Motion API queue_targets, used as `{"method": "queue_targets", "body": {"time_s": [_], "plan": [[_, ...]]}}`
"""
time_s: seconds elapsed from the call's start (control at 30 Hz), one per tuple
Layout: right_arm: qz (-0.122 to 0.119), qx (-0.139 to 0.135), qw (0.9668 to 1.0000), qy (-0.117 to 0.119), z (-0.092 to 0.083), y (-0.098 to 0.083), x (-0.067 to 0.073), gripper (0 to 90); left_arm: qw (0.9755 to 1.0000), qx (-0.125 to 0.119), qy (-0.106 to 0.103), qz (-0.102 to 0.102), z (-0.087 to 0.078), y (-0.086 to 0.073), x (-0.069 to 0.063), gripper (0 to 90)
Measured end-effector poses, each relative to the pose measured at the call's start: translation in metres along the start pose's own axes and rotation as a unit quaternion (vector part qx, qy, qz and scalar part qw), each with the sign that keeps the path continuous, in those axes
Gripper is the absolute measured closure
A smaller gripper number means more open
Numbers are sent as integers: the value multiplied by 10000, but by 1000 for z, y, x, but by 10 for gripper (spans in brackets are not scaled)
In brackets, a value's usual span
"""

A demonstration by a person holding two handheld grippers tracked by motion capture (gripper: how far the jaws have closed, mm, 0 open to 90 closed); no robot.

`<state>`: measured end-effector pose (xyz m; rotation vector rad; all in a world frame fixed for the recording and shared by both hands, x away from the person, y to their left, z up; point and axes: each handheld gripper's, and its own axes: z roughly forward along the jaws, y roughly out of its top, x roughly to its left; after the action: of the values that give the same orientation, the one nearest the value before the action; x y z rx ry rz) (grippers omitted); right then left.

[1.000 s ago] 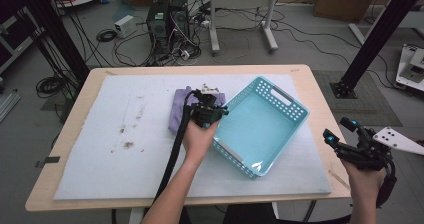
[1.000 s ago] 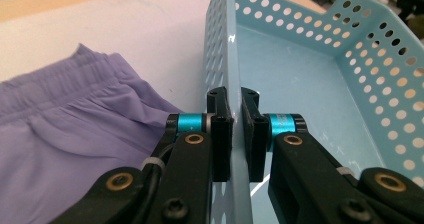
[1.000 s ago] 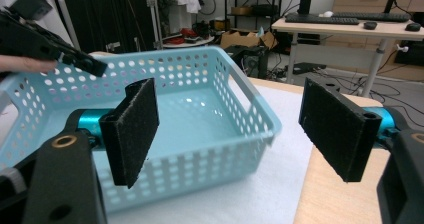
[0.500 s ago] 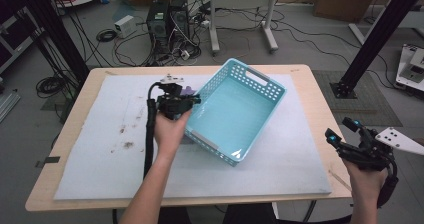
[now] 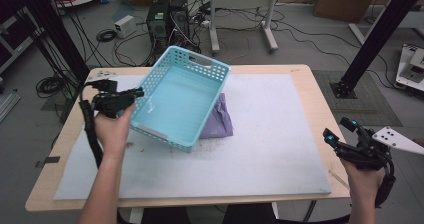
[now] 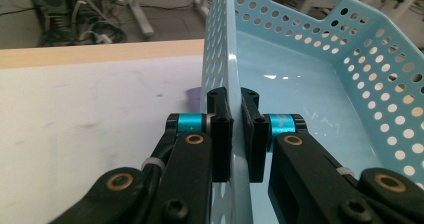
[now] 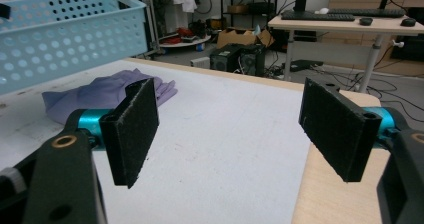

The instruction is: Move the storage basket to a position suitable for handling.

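A light-blue perforated plastic basket [image 5: 180,101] hangs tilted above the left half of the table. My left gripper [image 5: 137,91] is shut on its side wall. In the left gripper view the two black jaws of that gripper [image 6: 235,129] pinch the thin wall, with the basket's empty inside [image 6: 320,84] to the right. A crumpled purple cloth [image 5: 218,119] lies on the mat, partly under the basket's right edge. My right gripper [image 5: 336,128] stands open off the table's right front corner. In its own view the right gripper [image 7: 225,129] holds nothing, with the purple cloth [image 7: 110,94] and basket [image 7: 60,39] farther off.
A white mat [image 5: 270,134] covers most of the wooden table [image 5: 320,99], with dark specks near its left front. Behind the table are computer towers [image 5: 167,19], loose cables and a desk frame [image 5: 240,14]. A black post [image 5: 370,39] stands at the right.
My left hand has carried the basket leftward and upward, tilting it. The purple cloth that was beside the gripper now lies uncovered at the basket's right. My right hand has stayed in place.
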<state>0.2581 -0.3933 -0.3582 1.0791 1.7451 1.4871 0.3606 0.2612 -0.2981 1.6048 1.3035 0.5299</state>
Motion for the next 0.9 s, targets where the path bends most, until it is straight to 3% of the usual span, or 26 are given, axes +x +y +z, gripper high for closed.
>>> {"method": "queue_targets", "body": {"time_s": [0.03, 0.07, 0.1, 0.23, 0.27, 0.4, 0.7, 0.77, 0.8, 0.9], "plan": [[8, 9, 10000, 10, 0, 0, 0, 244, 10000, 0, 0, 0, 0, 0, 0, 852], [-3, 17, 10000, 7, 1, 0, 0, 244, 9999, -41, 117, -54, -8, 0, 11, 852], [-3, 17, 10000, 7, 1, 0, 0, 244, 9999, -41, 117, -54, -8, 0, 11, 852], [13, 41, 10000, -7, 3, -1, 1, 244, 9990, -147, 376, -178, -28, -3, 40, 852], [-12, 37, 10000, -12, 3, -1, 1, 244, 9990, -147, 376, -178, -28, -3, 40, 852], [-5, 69, 10000, -5, 5, -1, 2, 244, 9976, -188, 592, -318, -39, -9, 63, 851], [-35, 152, 9999, 9, 10, -3, 4, 244, 9932, -211, 921, -681, -54, -34, 115, 851], [-44, 155, 9999, -5, 11, -3, 4, 244, 9928, -227, 953, -697, -55, -36, 120, 851], [-28, 169, 9999, 9, 12, -3, 5, 244, 9919, -245, 1012, -730, -57, -42, 131, 851], [-67, 186, 9998, 10, 13, -3, 5, 244, 9906, -224, 1067, -825, -58, -49, 143, 851]]}}
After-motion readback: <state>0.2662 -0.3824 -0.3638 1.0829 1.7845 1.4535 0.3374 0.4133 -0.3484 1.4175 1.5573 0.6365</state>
